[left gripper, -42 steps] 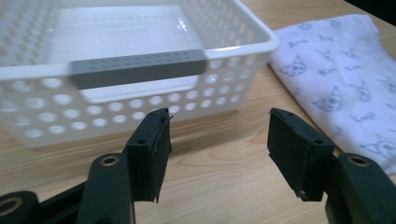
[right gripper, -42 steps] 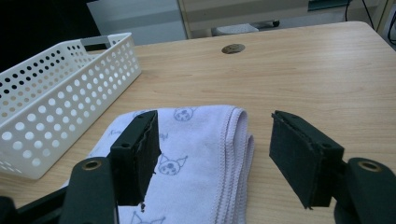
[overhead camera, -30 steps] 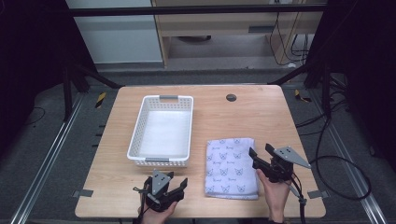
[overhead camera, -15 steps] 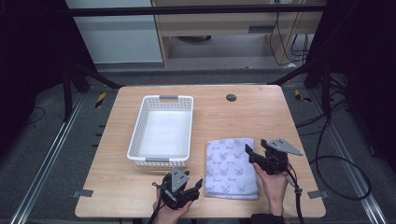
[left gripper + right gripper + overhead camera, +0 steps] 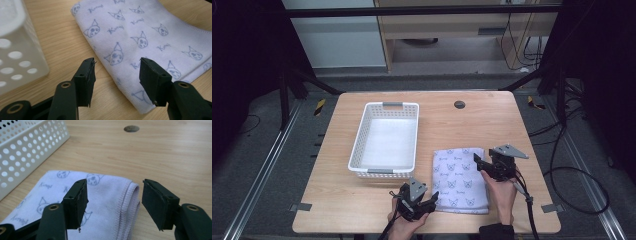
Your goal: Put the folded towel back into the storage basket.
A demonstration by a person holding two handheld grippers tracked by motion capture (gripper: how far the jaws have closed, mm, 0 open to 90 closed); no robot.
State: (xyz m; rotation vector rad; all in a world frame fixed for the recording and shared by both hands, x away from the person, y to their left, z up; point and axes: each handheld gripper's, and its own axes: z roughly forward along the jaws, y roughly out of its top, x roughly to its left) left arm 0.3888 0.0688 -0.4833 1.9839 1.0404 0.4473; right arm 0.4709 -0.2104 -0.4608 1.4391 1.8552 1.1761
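- Wooden bench (image 5: 462, 125), round dark grommet (image 5: 459, 104) near its far edge
- White perforated basket (image 5: 385, 140) sits left of centre, grey handle tabs at both ends, nothing visible inside
- Folded pale cloth (image 5: 461, 180) with cat-face print lies flat just right of the basket, near the front edge
- Left gripper (image 5: 424, 202) held low at the cloth's near-left corner; jaws released and spread, one over bare wood, the other over the cloth's edge in the left gripper view, gripping nothing
- Right gripper (image 5: 478, 162) at the cloth's far-right corner; jaws parted, straddling the stitched folded edge, not clamped on it
- Cable trails from each gripper toward the person
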